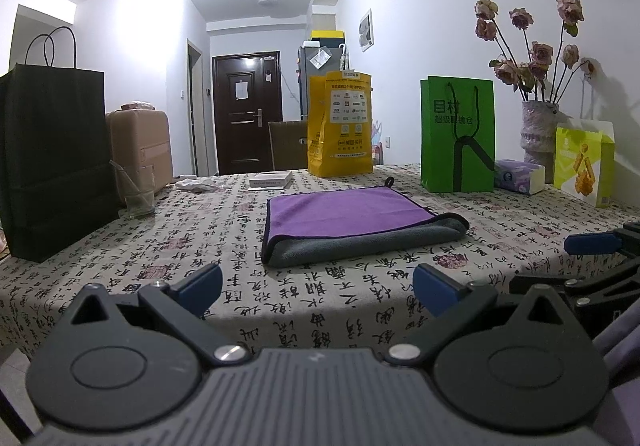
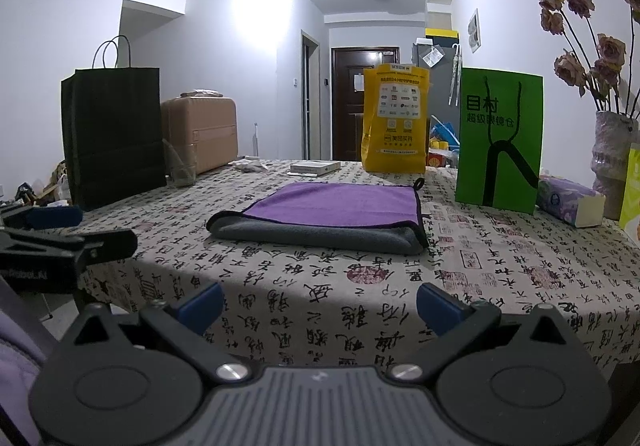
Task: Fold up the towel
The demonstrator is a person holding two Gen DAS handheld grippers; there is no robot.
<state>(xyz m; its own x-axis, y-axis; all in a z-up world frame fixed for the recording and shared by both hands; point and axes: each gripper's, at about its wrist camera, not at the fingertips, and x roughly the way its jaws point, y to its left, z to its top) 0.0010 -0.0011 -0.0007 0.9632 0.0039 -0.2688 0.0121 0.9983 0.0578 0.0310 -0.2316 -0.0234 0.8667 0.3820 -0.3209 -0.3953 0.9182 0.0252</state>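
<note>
Fingers wide on left gripper (image 1: 316, 286) and right gripper (image 2: 318, 306), both empty, low in frame; folded towel (image 1: 352, 222) lies centre on tablecloth (image 1: 120, 266).

Plush matt cloth towel (image 1: 352, 222) on printed woven tablecloth (image 1: 160, 258); glossy green paper bag (image 1: 458, 134)

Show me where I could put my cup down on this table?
Best spot: the bare cloth between the towel and the near table edge. Also left of the towel, before the black bag. The back right is crowded: green bag, tissue pack, vase.
</note>
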